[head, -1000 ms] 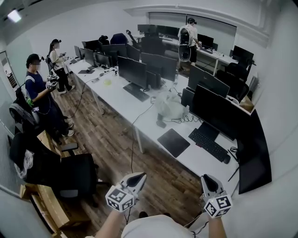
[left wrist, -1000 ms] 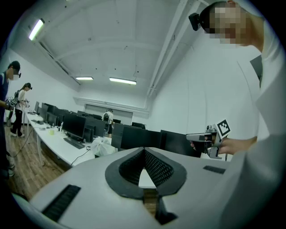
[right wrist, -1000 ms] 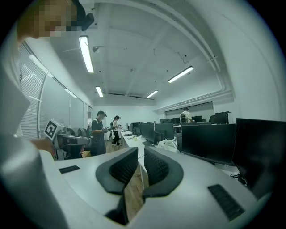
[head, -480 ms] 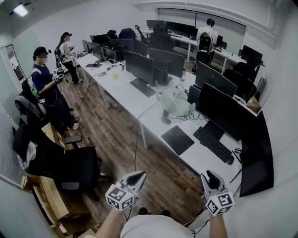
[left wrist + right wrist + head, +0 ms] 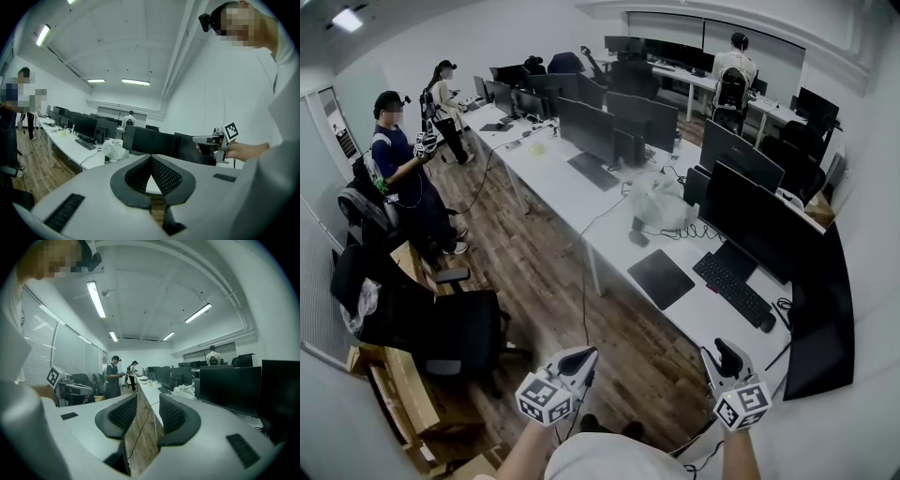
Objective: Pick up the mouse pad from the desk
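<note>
The mouse pad (image 5: 661, 277) is a dark rectangle lying flat on the long white desk (image 5: 609, 234), left of a black keyboard (image 5: 731, 289). Both grippers hang in the air at the bottom of the head view, well short of the desk and pad. My left gripper (image 5: 584, 354) (image 5: 151, 158) is shut, its pads meeting at the tip with nothing between them. My right gripper (image 5: 724, 349) (image 5: 148, 399) has its jaws apart and opening, and only floor and desk edge show through the gap. The pad is not visible in either gripper view.
A mouse (image 5: 769, 322) lies past the keyboard, black monitors (image 5: 755, 220) line the desk, and a white plastic bag (image 5: 661, 202) sits behind the pad. A black office chair (image 5: 441, 333) stands on the wood floor at left. Two people (image 5: 398, 159) stand far left, another (image 5: 733, 80) at the back.
The right gripper's jaws have parted from nearly closed. The head view has shifted, so the desk and pad sit slightly further right in frame. Both hands stay at the bottom.
</note>
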The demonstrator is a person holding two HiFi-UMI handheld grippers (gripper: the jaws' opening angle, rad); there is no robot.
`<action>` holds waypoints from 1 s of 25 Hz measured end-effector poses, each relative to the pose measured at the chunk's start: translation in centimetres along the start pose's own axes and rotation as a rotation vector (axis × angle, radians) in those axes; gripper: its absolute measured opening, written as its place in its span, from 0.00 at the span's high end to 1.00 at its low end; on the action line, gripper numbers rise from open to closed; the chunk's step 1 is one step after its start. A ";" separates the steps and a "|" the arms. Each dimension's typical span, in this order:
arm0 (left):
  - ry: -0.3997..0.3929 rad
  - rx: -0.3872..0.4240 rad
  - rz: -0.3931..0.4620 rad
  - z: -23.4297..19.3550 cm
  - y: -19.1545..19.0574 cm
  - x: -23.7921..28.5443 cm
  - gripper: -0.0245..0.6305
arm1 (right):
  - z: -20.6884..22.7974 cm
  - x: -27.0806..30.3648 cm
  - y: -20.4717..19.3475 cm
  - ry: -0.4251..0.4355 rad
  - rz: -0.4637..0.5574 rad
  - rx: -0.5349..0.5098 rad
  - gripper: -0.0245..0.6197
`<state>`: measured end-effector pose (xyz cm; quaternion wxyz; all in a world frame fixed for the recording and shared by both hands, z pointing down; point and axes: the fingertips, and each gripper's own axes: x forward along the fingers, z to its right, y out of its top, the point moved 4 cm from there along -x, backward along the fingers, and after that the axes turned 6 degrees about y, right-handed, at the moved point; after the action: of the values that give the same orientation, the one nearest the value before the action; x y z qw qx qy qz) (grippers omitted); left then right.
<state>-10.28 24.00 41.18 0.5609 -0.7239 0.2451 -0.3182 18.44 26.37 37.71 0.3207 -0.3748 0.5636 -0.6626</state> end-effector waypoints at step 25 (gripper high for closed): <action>-0.062 -0.010 -0.050 -3.6 0.0 9.3 0.94 | 5.4 3.8 -2.9 -0.057 -0.085 0.034 0.69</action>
<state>-6.68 15.01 43.52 0.5566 -0.7420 0.2111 -0.3083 21.09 20.92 41.50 0.3144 -0.4117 0.5265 -0.6741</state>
